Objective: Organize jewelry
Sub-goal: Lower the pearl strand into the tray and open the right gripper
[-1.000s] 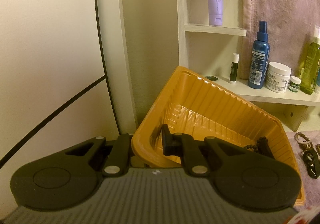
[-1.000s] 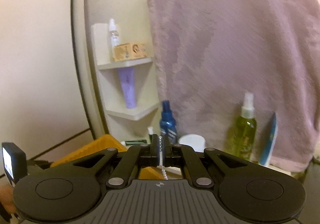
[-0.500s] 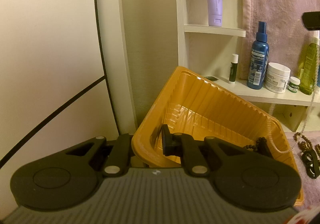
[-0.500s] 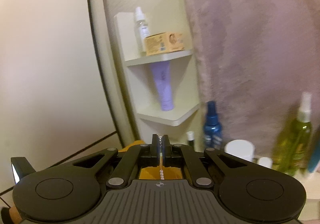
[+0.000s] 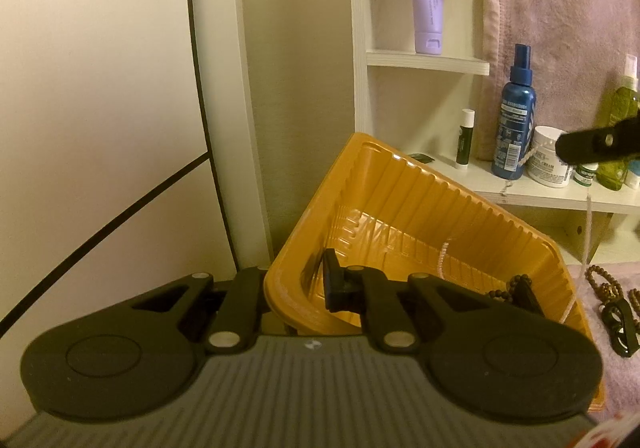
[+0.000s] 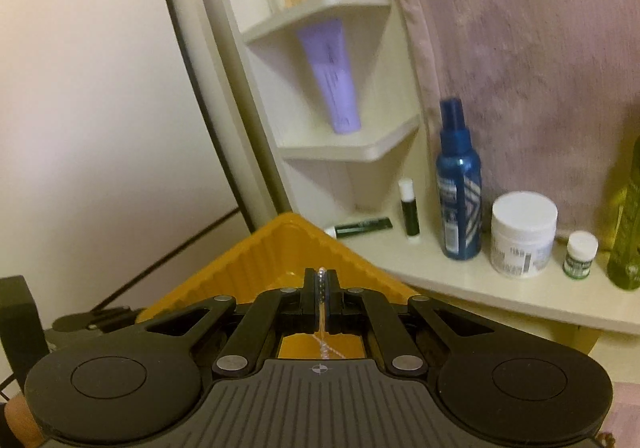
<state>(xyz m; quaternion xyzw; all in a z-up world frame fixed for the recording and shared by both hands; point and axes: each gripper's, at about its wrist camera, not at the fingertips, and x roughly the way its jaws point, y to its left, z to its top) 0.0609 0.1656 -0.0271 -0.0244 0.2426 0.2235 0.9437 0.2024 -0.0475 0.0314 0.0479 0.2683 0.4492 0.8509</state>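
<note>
Landmark: the orange tray [image 5: 460, 216], tipped up on one side; every place below is given from it.
Left gripper [image 5: 296, 288]: closed tight on the tray's near rim, one finger [image 5: 332, 286] inside the wall and the other outside, holding the tray at a tilt.
Right gripper [image 6: 321, 288]: above the tray's open mouth, jaws pressed together on a pale beaded chain [image 6: 321, 280].
Chain's lie: from the left wrist view the pale chain hangs down from the right gripper, its lower loop reaching inside the tray near the right wall; whether the end rests on the tray floor I cannot tell.
Already in the tray: a dark beaded piece [image 5: 516, 286] lies at the low right corner.
Outside the tray: a brown bead strand [image 5: 604, 282] and a black clasp-like item [image 5: 620, 322] lie on the pink cloth [image 5: 624, 380] just to the tray's right.
Behind the tray: a white shelf [image 5: 552, 194] with bottles and jars, not part of the sorting.
Progress: judged partway; one piece is stowed, one is over the tray awaiting release, at least two remain on the cloth.
</note>
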